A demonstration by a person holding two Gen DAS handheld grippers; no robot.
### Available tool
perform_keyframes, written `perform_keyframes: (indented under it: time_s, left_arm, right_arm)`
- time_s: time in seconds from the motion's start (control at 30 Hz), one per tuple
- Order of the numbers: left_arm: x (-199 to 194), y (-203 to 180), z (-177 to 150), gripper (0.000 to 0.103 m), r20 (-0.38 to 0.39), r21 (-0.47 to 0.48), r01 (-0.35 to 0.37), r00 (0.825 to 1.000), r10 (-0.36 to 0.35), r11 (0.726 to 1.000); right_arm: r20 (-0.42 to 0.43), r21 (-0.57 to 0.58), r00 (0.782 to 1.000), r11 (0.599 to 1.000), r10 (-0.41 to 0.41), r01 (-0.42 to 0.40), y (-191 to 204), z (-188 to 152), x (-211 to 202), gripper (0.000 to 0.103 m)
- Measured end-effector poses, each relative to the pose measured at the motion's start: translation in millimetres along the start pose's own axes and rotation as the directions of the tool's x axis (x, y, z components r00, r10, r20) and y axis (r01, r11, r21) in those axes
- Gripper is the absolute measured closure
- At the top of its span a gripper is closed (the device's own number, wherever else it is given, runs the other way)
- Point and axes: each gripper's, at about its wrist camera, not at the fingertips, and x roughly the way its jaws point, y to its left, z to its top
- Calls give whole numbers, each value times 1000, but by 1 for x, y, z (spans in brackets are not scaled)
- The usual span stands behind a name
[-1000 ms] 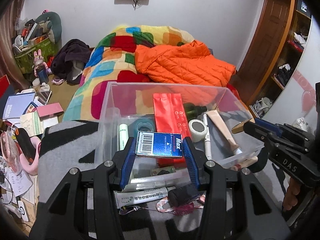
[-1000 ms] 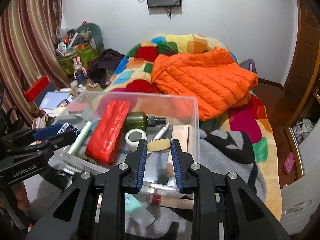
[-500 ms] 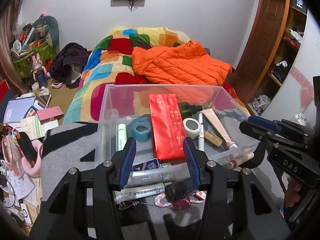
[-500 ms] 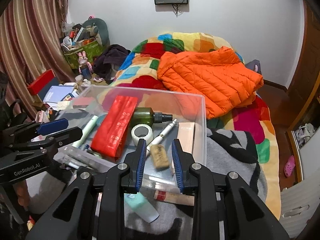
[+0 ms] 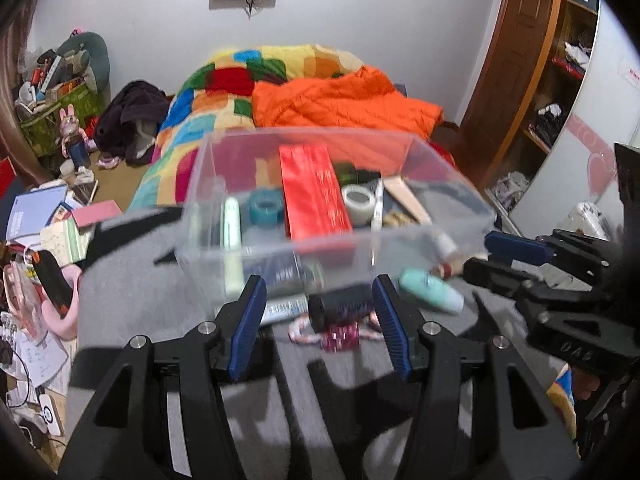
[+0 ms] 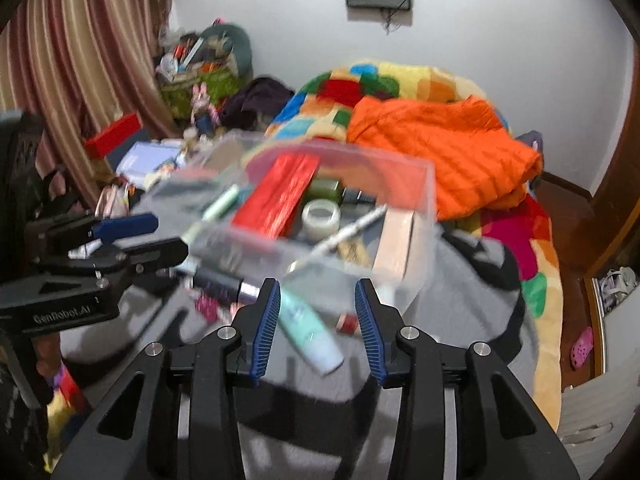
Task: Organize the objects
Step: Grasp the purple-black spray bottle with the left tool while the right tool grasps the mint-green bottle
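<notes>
Clear plastic storage box (image 5: 332, 216) on the grey blanket (image 5: 132, 280), seen from the left wrist, loaded with a flat red foil pouch (image 5: 314, 196), a teal tape roll (image 5: 265, 211), a whitish tape roll (image 5: 359, 203), a pale green tube (image 5: 232, 240) along the left wall and a beige tube (image 5: 408, 203) toward the right wall. Left gripper (image 5: 320, 332) spread wide, nothing between its blue pads (image 5: 246, 330), low over the blanket's near part. Just ahead of it, outside the box's near wall: a black cylindrical bottle (image 5: 340, 307), a white printed tube (image 5: 282, 309), a red-and-white cord with a magenta trinket (image 5: 336, 334), and a mint-green tube (image 5: 432, 291) by the box's near right corner. Right gripper (image 5: 496, 256) in from the right edge, tips near that corner; gap not clear from here.

Motion-blurred from the right wrist: same box (image 6: 416, 188), red pouch (image 6: 280, 196), whitish roll (image 6: 321, 220), a white pen (image 6: 352, 230) lying diagonally, beige tube (image 6: 394, 246) by the right wall. Right gripper (image 6: 316, 324) well apart, empty, with the mint-green tube (image 6: 310, 330) on the blanket between and beyond its pads (image 6: 266, 326). Small red-capped item (image 6: 347, 323) beside that tube, too blurred to identify. Left gripper (image 6: 140, 240) at the left, parted. Orange puffer jacket (image 6: 440, 160) on the patchwork quilt (image 6: 360, 84) behind the box.
</notes>
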Motion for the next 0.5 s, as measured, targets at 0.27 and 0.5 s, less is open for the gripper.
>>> perform_keyframes:
  time_s: [0.27,0.5]
  left_arm:
    - [28,-7,-13,48,-81,0,4,997,-4,1000]
    - [42,-17,-7,48,-92,24,4,996,-2,1000]
  right_arm:
    - [-107,16,994,999,30,-29,-4,-16,44,68]
    - [-89,41,994,997,65,-61,-12,-19,43,77]
